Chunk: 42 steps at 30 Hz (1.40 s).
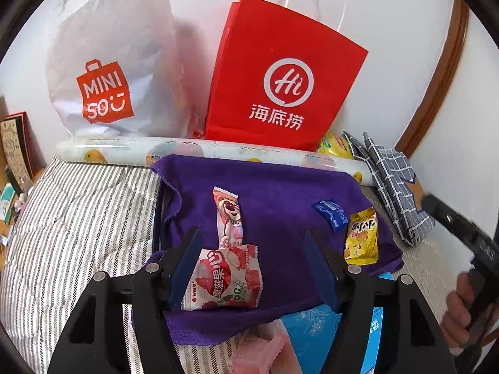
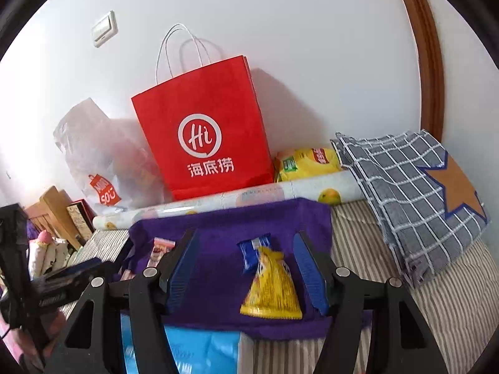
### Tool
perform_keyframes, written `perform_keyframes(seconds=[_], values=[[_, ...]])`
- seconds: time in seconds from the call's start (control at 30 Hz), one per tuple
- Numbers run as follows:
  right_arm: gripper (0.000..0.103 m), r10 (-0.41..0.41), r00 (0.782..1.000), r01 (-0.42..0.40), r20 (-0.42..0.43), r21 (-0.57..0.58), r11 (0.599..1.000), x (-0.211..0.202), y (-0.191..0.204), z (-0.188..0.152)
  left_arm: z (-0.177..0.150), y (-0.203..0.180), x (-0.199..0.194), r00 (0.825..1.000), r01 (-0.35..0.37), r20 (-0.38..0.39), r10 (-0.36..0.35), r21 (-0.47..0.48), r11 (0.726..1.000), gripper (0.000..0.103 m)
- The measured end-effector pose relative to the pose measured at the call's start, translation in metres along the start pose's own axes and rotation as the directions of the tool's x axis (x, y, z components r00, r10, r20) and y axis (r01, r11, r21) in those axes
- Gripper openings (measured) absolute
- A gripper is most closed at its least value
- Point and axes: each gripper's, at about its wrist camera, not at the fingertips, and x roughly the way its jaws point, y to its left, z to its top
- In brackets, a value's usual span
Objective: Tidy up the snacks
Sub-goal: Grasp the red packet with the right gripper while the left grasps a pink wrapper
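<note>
A purple cloth (image 1: 274, 187) carries several snacks. A red-and-white strawberry packet (image 1: 223, 280) lies between the fingers of my left gripper (image 1: 252, 233), which is open; the left pad is at the packet's edge and the right pad stands well clear. A long pink bear packet (image 1: 229, 218) lies just beyond it. My right gripper (image 2: 246, 234) is open around a yellow packet (image 2: 271, 286), with gaps on both sides. A small blue packet (image 2: 254, 249) sits just behind the yellow one.
A red paper bag (image 1: 280, 78) and a white plastic bag (image 1: 106, 62) lean on the wall behind a patterned roll (image 1: 124, 149). A grey checked cloth bag (image 2: 411, 193) and a yellow chip bag (image 2: 305, 163) lie right. Striped bedding (image 1: 78, 218) surrounds the cloth.
</note>
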Motion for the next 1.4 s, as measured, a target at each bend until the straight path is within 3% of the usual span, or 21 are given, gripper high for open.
perform_keyframes(seconds=[0.23,0.43,0.63,0.73,0.83,0.9,0.93,1.07,1.2,1.4], values=[[0.066,-0.105,0.993,0.103,-0.06,-0.034,0.994,-0.035,-0.016,-0.031,0.003,0.004,-0.008,0.999,0.03,0.015,-0.03,-0.038,0.999,0.074],[0.066,-0.184,0.965,0.174,-0.189,-0.068,0.982,-0.037,-0.034,-0.076,0.005,0.004,-0.014,0.998,0.053,0.025,-0.051,-0.053,0.997,0.074],[0.066,-0.183,0.939,0.2,-0.29,0.027,0.98,-0.026,-0.057,-0.112,0.005,0.004,-0.017,0.998,0.063,0.032,-0.062,-0.055,0.997,0.074],[0.067,-0.191,0.928,0.207,-0.321,0.016,0.978,-0.014,-0.058,-0.118,0.005,0.003,-0.016,0.998,0.06,0.029,-0.058,-0.052,0.997,0.074],[0.067,-0.246,0.918,0.242,-0.31,-0.053,0.969,-0.008,-0.049,-0.121,0.005,0.004,-0.016,0.998,0.06,0.028,-0.058,-0.058,0.997,0.074],[0.06,-0.254,0.916,0.245,-0.311,-0.07,0.967,-0.007,-0.046,-0.12,0.005,0.006,-0.016,0.997,0.068,0.027,-0.067,-0.062,0.996,0.074],[0.052,-0.27,0.912,0.259,-0.309,-0.076,0.963,-0.008,-0.046,-0.12,0.005,0.007,-0.017,0.997,0.071,0.027,-0.069,-0.064,0.995,0.074],[0.044,-0.263,0.917,0.253,-0.301,-0.071,0.965,-0.01,-0.047,-0.121,0.006,0.008,-0.018,0.995,0.095,0.022,-0.094,-0.055,0.994,0.074],[0.044,-0.284,0.914,0.277,-0.289,-0.067,0.959,-0.012,-0.047,-0.12,0.005,0.004,-0.015,0.988,0.154,-0.027,-0.155,-0.011,0.988,0.074],[0.044,-0.255,0.931,0.252,-0.262,-0.044,0.967,-0.034,-0.045,-0.118,-0.01,0.001,-0.031,0.984,0.172,-0.051,-0.17,0.047,0.984,0.074]])
